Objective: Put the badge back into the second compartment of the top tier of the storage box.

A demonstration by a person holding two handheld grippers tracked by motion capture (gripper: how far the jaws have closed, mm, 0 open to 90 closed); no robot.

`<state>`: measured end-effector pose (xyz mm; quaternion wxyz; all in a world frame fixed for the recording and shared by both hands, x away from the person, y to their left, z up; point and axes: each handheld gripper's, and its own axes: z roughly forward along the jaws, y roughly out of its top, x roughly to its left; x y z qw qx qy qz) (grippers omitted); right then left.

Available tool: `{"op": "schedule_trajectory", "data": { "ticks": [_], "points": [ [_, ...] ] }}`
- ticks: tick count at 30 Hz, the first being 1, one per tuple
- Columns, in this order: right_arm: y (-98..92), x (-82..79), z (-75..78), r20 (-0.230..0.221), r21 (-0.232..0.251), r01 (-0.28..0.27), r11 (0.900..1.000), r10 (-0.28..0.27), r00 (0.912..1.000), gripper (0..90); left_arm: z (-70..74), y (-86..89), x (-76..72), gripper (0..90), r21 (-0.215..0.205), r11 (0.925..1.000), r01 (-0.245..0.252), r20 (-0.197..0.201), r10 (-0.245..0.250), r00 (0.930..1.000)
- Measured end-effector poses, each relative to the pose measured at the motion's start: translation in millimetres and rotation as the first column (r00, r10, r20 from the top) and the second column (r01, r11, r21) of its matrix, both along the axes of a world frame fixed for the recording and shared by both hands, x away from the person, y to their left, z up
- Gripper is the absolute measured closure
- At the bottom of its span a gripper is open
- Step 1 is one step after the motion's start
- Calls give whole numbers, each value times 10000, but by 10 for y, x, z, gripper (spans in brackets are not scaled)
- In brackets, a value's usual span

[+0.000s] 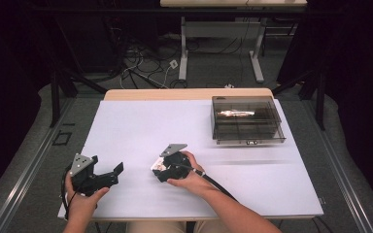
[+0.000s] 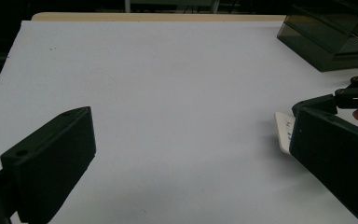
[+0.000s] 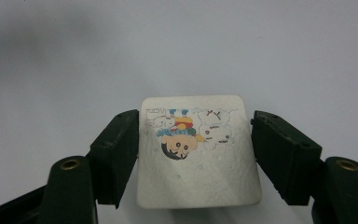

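Card's (image 3: 198, 151) small print too blurred to read; dark box (image 2: 335, 35) cut off by the edge.

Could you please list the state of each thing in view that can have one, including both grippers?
Left gripper: jaws wide open, nothing between them, resting by the near left part of the white table.
Right gripper: shut on the small white square card with a cartoon print, gripped by its side edges.
Smoky transparent plastic box: lid closed, standing at the far right of the table.
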<state>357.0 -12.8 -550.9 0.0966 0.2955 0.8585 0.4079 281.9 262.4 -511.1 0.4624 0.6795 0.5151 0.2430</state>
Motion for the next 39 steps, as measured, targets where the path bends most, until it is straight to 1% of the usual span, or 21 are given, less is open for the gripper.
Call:
{"op": "schedule_trajectory", "data": {
  "ticks": [1,3,4,5,8,10,14,16,18,19,20,22,24,25,28,29,30,33,37,38,39],
  "points": [
    [-11,5,4,75,23,1,10000,-2,10000,330,0,-2,0,5,-9,10000,-5,-4,5,10000],
    [-28,-5,19,-61,126,85,9999,-84,9999,330,1,-5,2,5,-17,10000,5,-15,-5,10000],
    [-38,-3,25,-32,118,50,9999,-49,10000,330,2,-1,6,5,64,10000,35,13,-35,10000],
    [-47,-4,31,30,100,27,9999,-27,10000,330,0,-7,8,5,-11,10000,22,7,-22,10000],
    [-65,-13,40,116,173,50,9998,-52,9999,330,-1,-13,14,5,-1,10000,41,6,-41,10000],
    [-82,-21,53,126,92,-24,10000,23,9999,330,-1,-17,19,5,7,10000,45,-9,-45,10000],
    [-110,-62,89,106,119,307,9995,-309,9995,330,-3,-22,30,5,35,10000,77,28,-77,10000],
    [-130,-69,105,278,201,385,9991,-391,9988,330,-2,-26,34,5,44,9999,93,18,-93,10000],
    [-157,-91,138,210,166,549,9984,-553,9983,330,-3,-34,36,5,-19,9999,103,-4,-103,9999],
    [-170,-94,145,329,233,579,9981,-586,9977,330,-3,-35,39,5,10,9999,122,4,-122,9999],
    [-186,-97,163,300,196,566,9982,-572,9979,330,-3,-33,41,5,53,9999,152,-4,-152,9999],
    [-210,-120,186,389,240,813,9964,-822,9959,330,-3,-39,44,5,33,9999,149,-6,-148,9999],
    [-248,-130,218,342,111,838,9964,-841,9959,330,-5,-45,47,5,-10,9999,144,-1,-144,9999],
    [-261,-139,224,437,192,970,9951,-977,9943,329,-6,-47,48,5,12,9999,132,15,-132,9999],
    [-319,-153,263,397,151,1120,9936,-1125,9929,330,-6,-49,50,5,7,9999,163,-9,-163,9999],
    [-336,-156,270,449,230,1210,9924,-1220,9915,330,-6,-50,49,5,7,9999,156,-13,-156,9999],
    [-358,-158,289,441,136,1232,9923,-1237,9913,330,-6,-50,50,5,7,9999,154,-1,-154,9999],
    [-409,-166,324,447,122,1465,9891,-1469,9881,330,-6,-49,49,5,-12,9999,143,16,-143,9999],
    [-480,-161,360,575,219,1809,9833,-1819,9816,330,-5,-49,47,5,-23,9999,128,34,-128,9999],
    [-499,-166,375,476,200,1924,9811,-1932,9800,330,-4,-48,47,5,-27,9999,127,25,-127,9999],
    [-516,-163,379,543,267,2009,9793,-2021,9779,329,-4,-48,47,5,-23,9999,128,38,-128,9999]
  ]
}}
